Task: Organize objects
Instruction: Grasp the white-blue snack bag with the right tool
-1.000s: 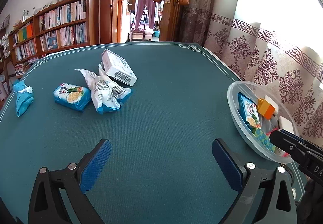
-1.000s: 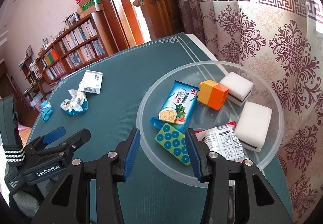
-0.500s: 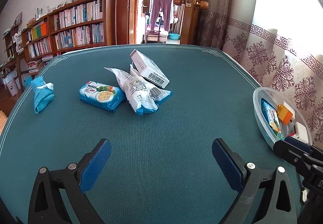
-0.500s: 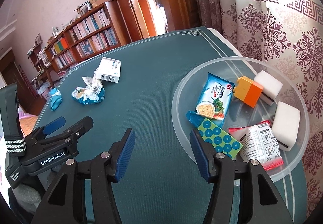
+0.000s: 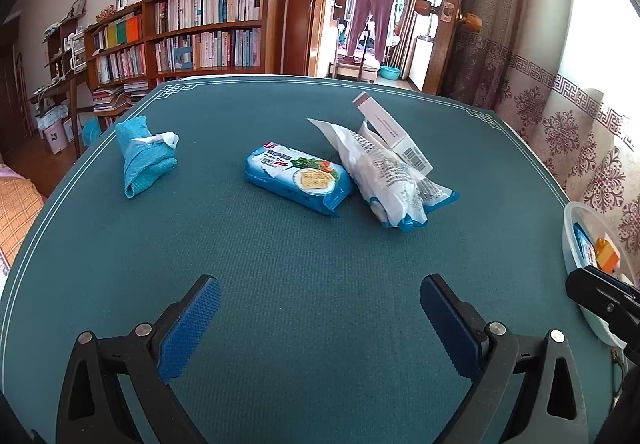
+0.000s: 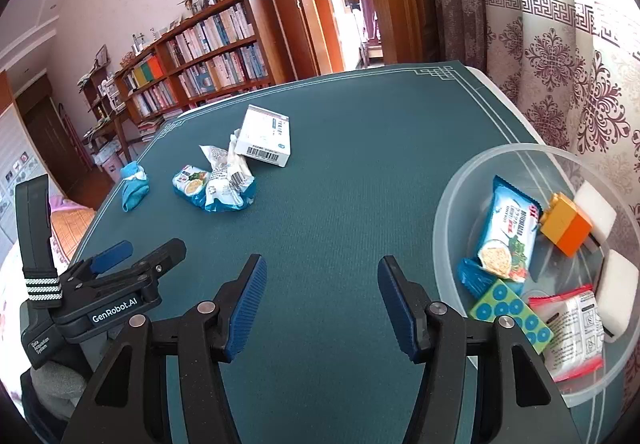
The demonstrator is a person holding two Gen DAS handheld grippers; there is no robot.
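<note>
On the teal table lie a rolled blue cloth (image 5: 142,156), a blue cracker packet (image 5: 298,180), a white-and-blue bag (image 5: 384,180) and a white box (image 5: 394,134) leaning on the bag. My left gripper (image 5: 320,288) stands open over bare cloth, short of them. My right gripper (image 6: 322,264) is open with nothing between its pads, just left of the clear bowl (image 6: 452,212). The bowl holds a cracker packet (image 6: 510,236), an orange block (image 6: 566,224), a green dotted block (image 6: 510,310), a red-edged bag (image 6: 572,328) and two white sponges (image 6: 616,284).
The table's white-lined edge (image 5: 60,188) curves round the left and far sides. Patterned curtains (image 6: 580,92) hang close behind the bowl. A bookcase (image 5: 192,36) and an open doorway (image 5: 372,24) stand beyond the table. In the right wrist view the left gripper (image 6: 148,250) is at the lower left.
Both grippers have swung left, away from the bowl and toward the loose items. The right jaws have widened and the green dotted block now lies clear of them in the bowl.
</note>
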